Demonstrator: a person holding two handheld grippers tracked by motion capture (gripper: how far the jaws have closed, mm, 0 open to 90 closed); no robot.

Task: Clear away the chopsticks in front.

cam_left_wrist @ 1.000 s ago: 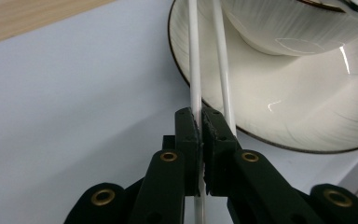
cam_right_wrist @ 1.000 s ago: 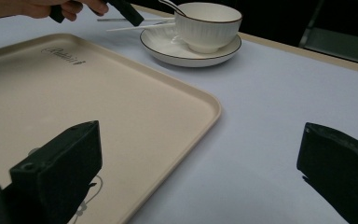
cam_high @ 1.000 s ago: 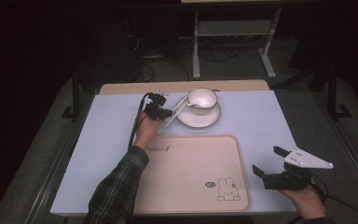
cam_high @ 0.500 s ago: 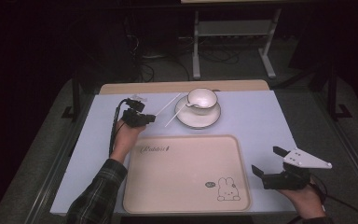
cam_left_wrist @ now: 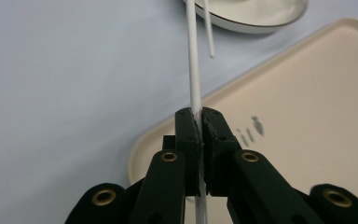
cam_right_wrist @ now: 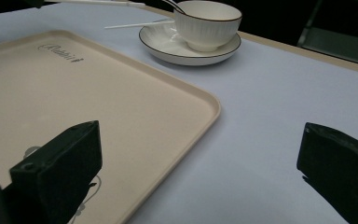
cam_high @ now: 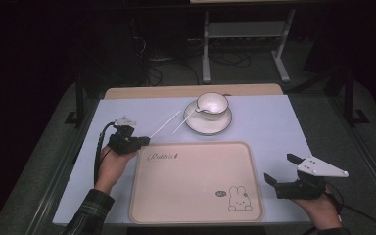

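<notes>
The room behind is dark, with cables and a metal stand on the floor, and in front of me is the counter (cam_high: 274, 127) with a pale blue-white top. On it lie a beige rectangular plastic tray with a small rabbit drawing (cam_high: 196, 181) and, beyond it, a white saucer with a dark rim (cam_high: 208, 122) that carries a white ribbed cup (cam_high: 212, 103).

My left gripper (cam_high: 136, 142) has its fingers (cam_left_wrist: 186, 140) closed tight on a thin white chopstick (cam_left_wrist: 193, 60). I grip it near one end, so the long free part points toward the saucer and I can steer it. It hangs above the counter, just beside the tray's far left corner. A second thin white stick (cam_high: 185, 122) lies with its far end on the saucer's edge.

My left hand (cam_high: 110, 164) is low near the tray's left side, and the forearm comes up from the bottom edge. My right gripper (cam_high: 281, 171) waits beside the tray's right edge with its fingers (cam_right_wrist: 60, 163) wide apart and holding nothing, I think to leave room.
</notes>
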